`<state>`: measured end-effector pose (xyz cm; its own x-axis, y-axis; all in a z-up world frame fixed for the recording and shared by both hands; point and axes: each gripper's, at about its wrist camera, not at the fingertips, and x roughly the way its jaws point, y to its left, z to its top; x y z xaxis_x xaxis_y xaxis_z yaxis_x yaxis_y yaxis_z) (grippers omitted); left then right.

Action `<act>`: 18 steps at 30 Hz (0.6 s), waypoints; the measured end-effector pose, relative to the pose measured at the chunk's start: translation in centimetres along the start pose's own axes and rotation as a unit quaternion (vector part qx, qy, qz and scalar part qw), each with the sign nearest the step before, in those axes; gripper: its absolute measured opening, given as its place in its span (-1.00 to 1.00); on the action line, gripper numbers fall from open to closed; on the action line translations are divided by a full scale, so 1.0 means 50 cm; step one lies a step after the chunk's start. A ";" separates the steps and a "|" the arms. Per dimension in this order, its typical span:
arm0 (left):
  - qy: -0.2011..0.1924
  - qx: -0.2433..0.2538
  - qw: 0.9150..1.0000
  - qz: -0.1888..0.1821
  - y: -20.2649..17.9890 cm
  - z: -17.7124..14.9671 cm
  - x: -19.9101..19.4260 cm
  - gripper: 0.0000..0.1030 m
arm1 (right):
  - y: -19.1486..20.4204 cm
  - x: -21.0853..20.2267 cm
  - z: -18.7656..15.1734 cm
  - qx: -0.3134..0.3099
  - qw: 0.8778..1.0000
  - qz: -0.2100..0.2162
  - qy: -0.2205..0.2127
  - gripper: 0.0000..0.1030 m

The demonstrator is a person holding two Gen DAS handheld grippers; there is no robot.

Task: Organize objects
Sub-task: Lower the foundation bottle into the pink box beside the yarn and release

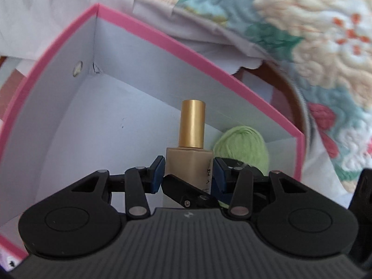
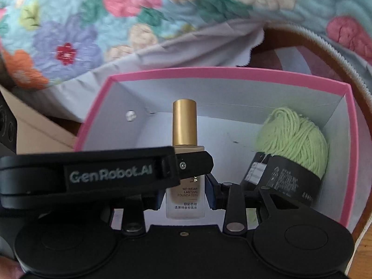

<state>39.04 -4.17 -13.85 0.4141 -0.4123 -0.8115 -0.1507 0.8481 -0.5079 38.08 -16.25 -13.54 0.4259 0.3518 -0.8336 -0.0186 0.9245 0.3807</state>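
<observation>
A foundation bottle (image 1: 189,162) with a gold cap stands upright inside a pink-rimmed white box (image 1: 162,39). In the left wrist view my left gripper (image 1: 188,174) has its blue pads on both sides of the bottle, with the right gripper's black fingertip crossing in front. In the right wrist view the bottle (image 2: 184,186) stands between the pads of my right gripper (image 2: 186,194), and the left gripper's body crosses in front of it. A green yarn ball (image 2: 293,139) with a black label lies in the box's right side; it also shows in the left wrist view (image 1: 241,146).
A floral quilted fabric (image 2: 69,34) with grey lining lies behind the box (image 2: 232,73). A brown wooden surface (image 2: 290,44) shows behind the box. A beige carton edge (image 2: 39,127) sits at left.
</observation>
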 end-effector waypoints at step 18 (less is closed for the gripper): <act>-0.003 -0.100 0.995 -0.032 0.056 -0.024 0.057 -0.12 | 0.005 0.054 -0.001 -0.034 0.995 -0.094 0.009 -0.24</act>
<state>38.73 -3.39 -17.93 0.4329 -0.4609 -0.7747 -0.2987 0.7375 -0.6057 39.17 -15.06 -15.70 0.4111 0.1743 -0.8948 -0.0014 0.9817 0.1906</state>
